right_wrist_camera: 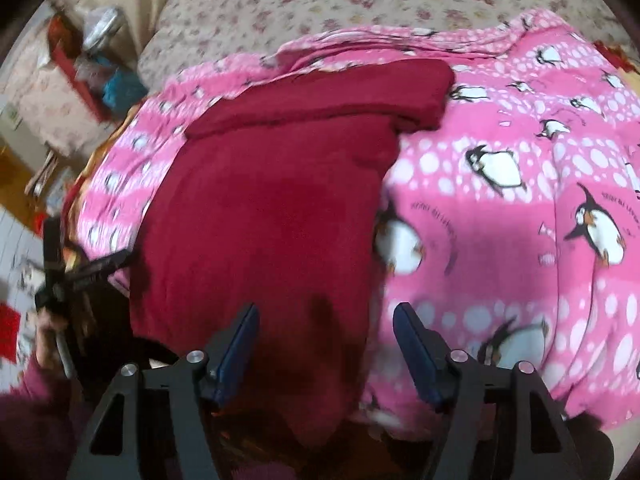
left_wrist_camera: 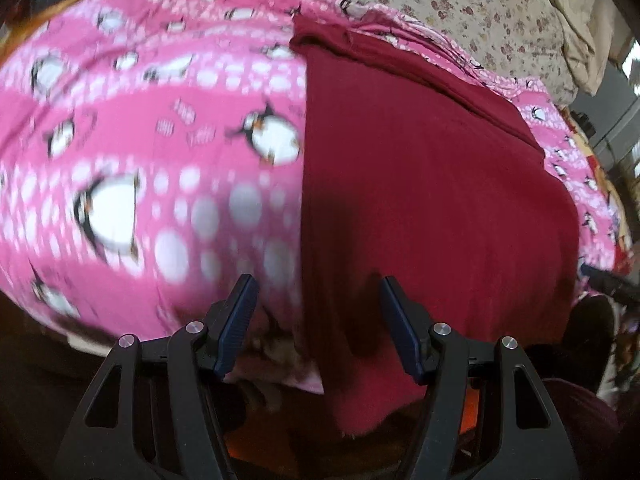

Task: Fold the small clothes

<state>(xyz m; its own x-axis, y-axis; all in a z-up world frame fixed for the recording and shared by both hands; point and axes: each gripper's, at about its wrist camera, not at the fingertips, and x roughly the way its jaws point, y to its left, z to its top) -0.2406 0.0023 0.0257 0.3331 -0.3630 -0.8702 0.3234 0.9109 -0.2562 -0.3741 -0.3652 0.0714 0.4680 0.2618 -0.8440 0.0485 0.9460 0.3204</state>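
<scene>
One dark red garment (left_wrist_camera: 420, 184) is spread flat on a pink penguin-print blanket (left_wrist_camera: 140, 140), directly ahead of and below both grippers; the left gripper (left_wrist_camera: 318, 328) and the right gripper (right_wrist_camera: 326, 356) are both held spread apart above its near edge, nothing grasped. Counted: one garment, one blanket, two grippers. The garment's long axis runs away from the grippers, with a folded band (right_wrist_camera: 320, 96) lying crosswise at the far end.

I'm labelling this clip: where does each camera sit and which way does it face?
Left wrist: behind the open left tongs, facing the red garment's left edge on the penguin blanket.
Right wrist: behind the open right tongs, facing its right edge; left tongs at left.
Shared: garment, blanket, floral sheet.
</scene>
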